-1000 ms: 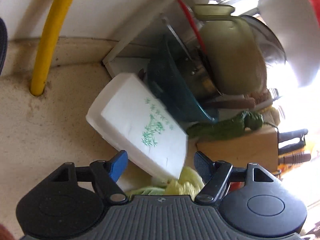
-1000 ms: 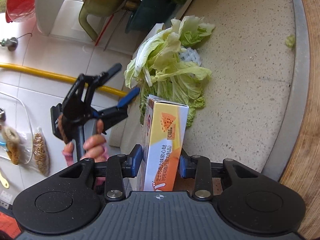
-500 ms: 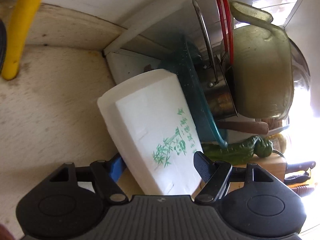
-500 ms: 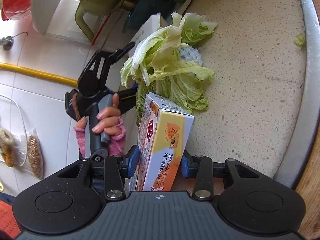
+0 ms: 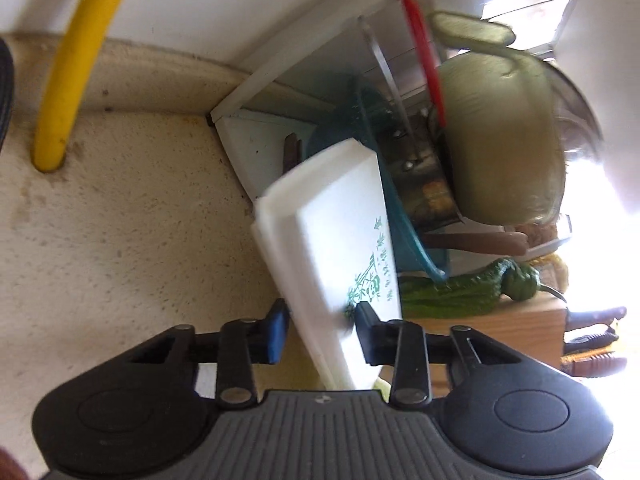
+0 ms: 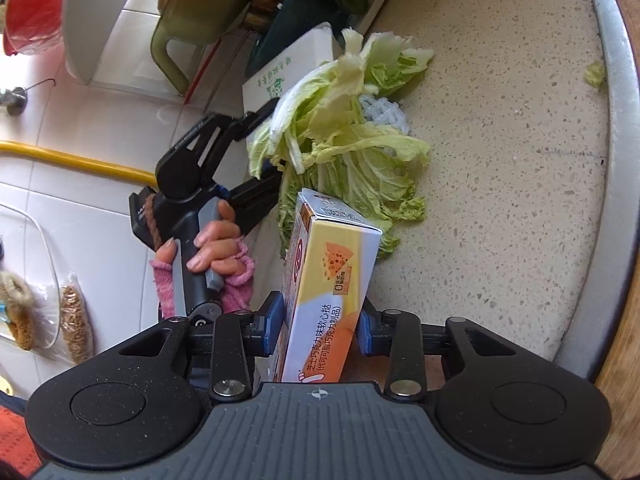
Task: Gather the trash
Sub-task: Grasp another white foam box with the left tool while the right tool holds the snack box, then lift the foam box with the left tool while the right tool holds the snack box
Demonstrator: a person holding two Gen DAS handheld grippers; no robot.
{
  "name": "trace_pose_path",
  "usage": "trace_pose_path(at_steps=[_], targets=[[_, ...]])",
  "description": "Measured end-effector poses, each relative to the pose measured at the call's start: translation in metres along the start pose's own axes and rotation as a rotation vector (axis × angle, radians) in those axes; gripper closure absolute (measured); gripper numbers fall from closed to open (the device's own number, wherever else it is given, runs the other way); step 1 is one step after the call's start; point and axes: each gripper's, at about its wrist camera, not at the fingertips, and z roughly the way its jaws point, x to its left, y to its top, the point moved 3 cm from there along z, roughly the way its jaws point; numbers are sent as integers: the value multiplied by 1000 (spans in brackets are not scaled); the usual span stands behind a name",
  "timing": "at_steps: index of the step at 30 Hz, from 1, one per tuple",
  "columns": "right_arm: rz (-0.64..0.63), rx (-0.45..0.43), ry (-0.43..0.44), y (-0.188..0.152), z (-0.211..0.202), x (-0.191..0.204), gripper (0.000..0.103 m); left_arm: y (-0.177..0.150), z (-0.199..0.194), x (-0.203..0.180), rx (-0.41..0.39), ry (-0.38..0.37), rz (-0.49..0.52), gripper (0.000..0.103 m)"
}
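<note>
**Foam box pinched while the carton waits**

Closing on the white foam box (image 5: 336,248), the left gripper (image 5: 320,330) has it edge-on between its jaws, and the pads look to be meeting its sides; the box leans against the dish rack (image 5: 384,168) in the counter (image 5: 120,240) corner. The right gripper (image 6: 320,330) is also closing, its jaws gripping the yellow carton (image 6: 332,292) upright, probably to keep it clear. Cabbage leaves (image 6: 344,148) remain on the counter, beside the box.

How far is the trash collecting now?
Nothing looks binned yet. The right gripper holds the yellow snack box; the left gripper is closing on the white foam box. The cabbage leaves and white net remain on the counter.
</note>
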Motion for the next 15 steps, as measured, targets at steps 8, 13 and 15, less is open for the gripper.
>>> trace_pose_path(at_steps=[8,13,15], targets=[[-2,-28,-3,-6,-17,3,63,-1,-23,-6,-12,17,63,74],[7,-37,-7,-8,-19,4,63,-5,-28,-18,-24,31,132,74],[-12,-43,-11,-6,-20,9,64,-4,-38,-18,-27,31,139,74]])
